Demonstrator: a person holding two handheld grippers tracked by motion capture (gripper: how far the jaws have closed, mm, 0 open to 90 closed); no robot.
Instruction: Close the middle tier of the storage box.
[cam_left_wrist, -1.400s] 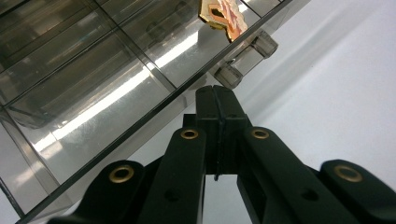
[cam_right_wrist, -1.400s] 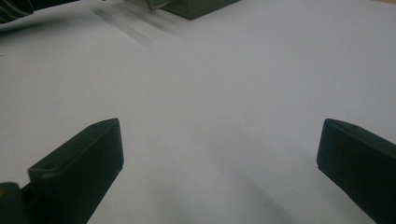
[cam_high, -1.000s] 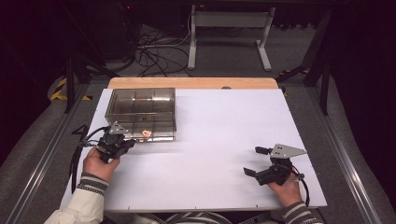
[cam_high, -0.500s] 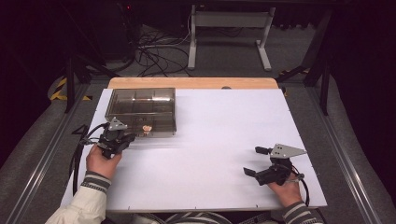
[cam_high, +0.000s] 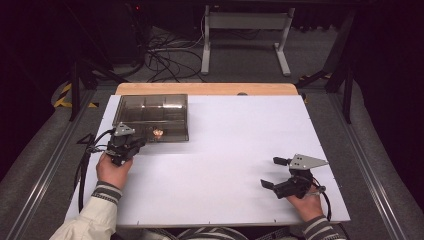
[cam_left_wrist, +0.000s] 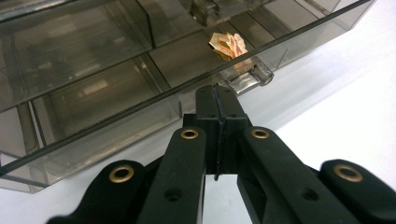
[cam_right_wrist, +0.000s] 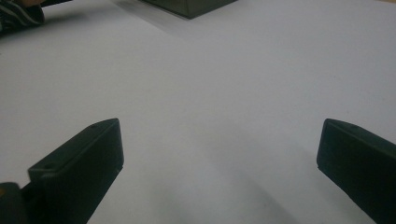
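Smoky clear plastic box, crumpled foil piece; left gripper jaws closed, right gripper jaws wide.

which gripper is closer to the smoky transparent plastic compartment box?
Left. The left gripper, jaws shut, sits right at the front edge of the smoky transparent plastic compartment box, by its latch. The right gripper, jaws open, rests far across the white table.

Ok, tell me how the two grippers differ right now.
The left gripper has its jaws pressed shut; the right gripper has them spread wide. The left gripper sits at the front edge of the smoky box, tips near its latch; the right gripper is far from the box, over bare table. Both are black, hand-held, and hold nothing.
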